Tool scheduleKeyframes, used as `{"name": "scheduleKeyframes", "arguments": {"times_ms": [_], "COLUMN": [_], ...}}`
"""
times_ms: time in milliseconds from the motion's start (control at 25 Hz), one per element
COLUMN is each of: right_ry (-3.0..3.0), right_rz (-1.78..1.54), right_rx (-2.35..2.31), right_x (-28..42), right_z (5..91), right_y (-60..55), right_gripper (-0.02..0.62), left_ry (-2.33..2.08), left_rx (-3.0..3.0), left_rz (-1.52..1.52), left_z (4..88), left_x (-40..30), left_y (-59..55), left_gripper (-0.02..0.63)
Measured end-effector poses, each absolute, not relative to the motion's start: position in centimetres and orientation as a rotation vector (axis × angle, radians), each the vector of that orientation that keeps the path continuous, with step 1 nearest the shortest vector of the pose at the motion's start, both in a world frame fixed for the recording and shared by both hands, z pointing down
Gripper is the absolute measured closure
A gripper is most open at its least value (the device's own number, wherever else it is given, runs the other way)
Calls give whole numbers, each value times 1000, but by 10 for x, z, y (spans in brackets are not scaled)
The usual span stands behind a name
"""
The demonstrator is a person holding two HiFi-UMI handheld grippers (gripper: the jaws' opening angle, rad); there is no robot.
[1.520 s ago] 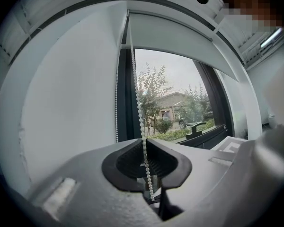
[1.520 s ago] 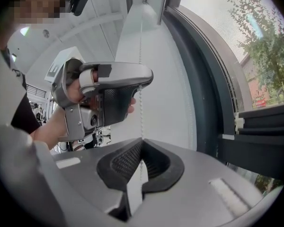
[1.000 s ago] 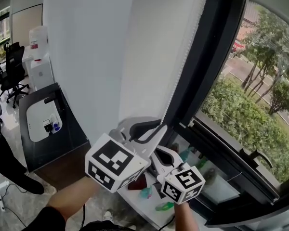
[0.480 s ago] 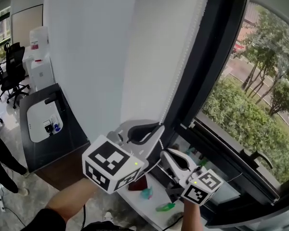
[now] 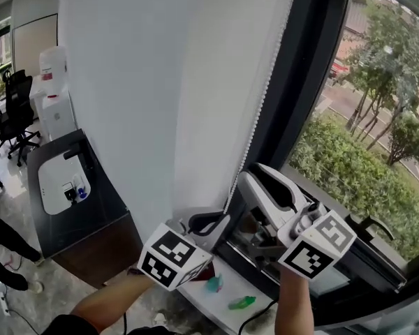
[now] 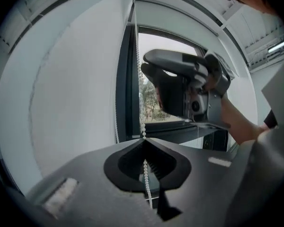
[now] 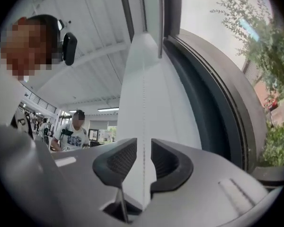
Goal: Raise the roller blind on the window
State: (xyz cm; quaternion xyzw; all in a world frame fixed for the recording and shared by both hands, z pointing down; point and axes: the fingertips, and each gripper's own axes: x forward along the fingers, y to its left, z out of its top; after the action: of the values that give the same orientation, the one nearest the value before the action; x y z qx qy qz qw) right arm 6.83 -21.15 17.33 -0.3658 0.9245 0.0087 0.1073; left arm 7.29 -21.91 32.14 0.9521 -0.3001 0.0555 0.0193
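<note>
The white roller blind [image 5: 160, 82] hangs down over the left part of the window. Its white bead chain [image 5: 262, 103] runs along the blind's right edge. My left gripper [image 5: 218, 220] is low on the chain and shut on it; the beads [image 6: 145, 170] pass through its closed jaws. My right gripper [image 5: 247, 178] is just above and to the right of it. Its jaws are opening, and the chain [image 7: 143, 103] runs between the pads [image 7: 123, 157] without being pressed. In the left gripper view the right gripper [image 6: 154, 77] sits higher up beside the chain.
The dark window frame [image 5: 314, 61] stands right of the chain, with trees outside. Below lies a white sill [image 5: 223, 311] with small green items [image 5: 241, 302]. A black desk [image 5: 63, 180] and office chairs [image 5: 14, 107] stand at the left. A person [image 7: 75, 131] stands far back in the room.
My right gripper let go of the chain, opened and rose from beside the left gripper to above it. My left gripper closed on the chain and came down with it.
</note>
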Motion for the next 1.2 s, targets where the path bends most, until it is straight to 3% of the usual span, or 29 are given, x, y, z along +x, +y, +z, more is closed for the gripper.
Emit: {"name": "scheduleKeyframes", "arguments": {"times_ms": [200, 320, 600, 920, 1200], "right_ry": [2741, 2738, 2724, 2788, 2794], "right_rz": [48, 71, 125, 52, -9], "right_rx": [-1087, -1106, -1182, -1308, -1383], "right_x": [53, 52, 55, 66, 68], "right_z": [168, 169, 170, 234, 282], "right_y": [-219, -220, -227, -238, -235], "right_gripper": [520, 575, 583, 584, 586], "left_ry": [-887, -891, -871, -981, -1057], "left_rx": [2898, 2887, 2863, 2929, 2934], "left_rz": [266, 265, 259, -48, -78], "left_z": [360, 365, 363, 282, 266], "left_x": [71, 67, 58, 42, 43], "left_y": [-214, -212, -215, -209, -216], "left_gripper": [594, 592, 591, 558, 560]}}
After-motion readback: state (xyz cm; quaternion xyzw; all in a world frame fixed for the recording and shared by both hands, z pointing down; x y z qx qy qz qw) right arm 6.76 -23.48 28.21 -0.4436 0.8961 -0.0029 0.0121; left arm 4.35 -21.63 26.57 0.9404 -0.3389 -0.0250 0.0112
